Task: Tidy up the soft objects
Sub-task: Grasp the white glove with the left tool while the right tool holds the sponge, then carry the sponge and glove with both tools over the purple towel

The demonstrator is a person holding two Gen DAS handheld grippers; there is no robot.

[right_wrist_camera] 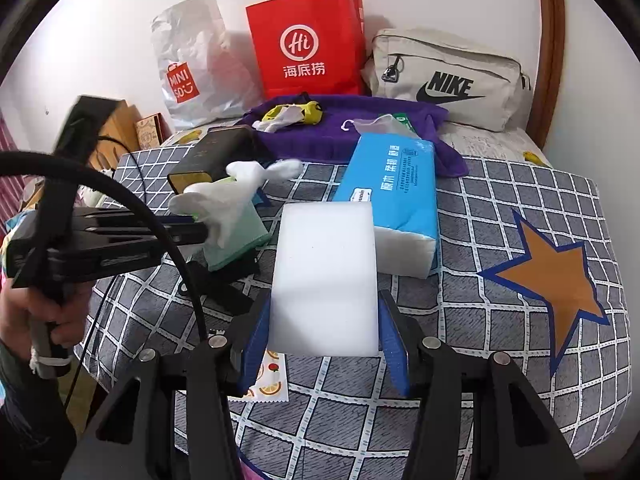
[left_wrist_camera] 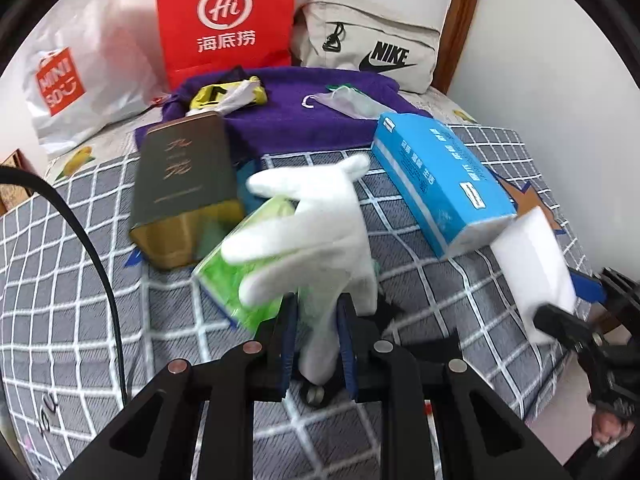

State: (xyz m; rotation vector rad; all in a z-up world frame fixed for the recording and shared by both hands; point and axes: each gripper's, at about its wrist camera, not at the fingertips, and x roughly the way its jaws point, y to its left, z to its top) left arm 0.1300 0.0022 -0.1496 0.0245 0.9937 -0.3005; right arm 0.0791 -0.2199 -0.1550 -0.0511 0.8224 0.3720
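Checked bedspread (right_wrist_camera: 500, 208) below — left tongs (left_wrist_camera: 316, 320) grip glove (left_wrist_camera: 320, 216), right tongs (right_wrist_camera: 324, 344) sponge (right_wrist_camera: 324, 280).

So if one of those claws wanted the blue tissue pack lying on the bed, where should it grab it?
Probably across the narrow width of the blue tissue pack, at the open white end nearest the cameras, coming in from the front along its length. It lies flat and long, its soft sides should squash between the fingers, and both grippers would first need to free up.
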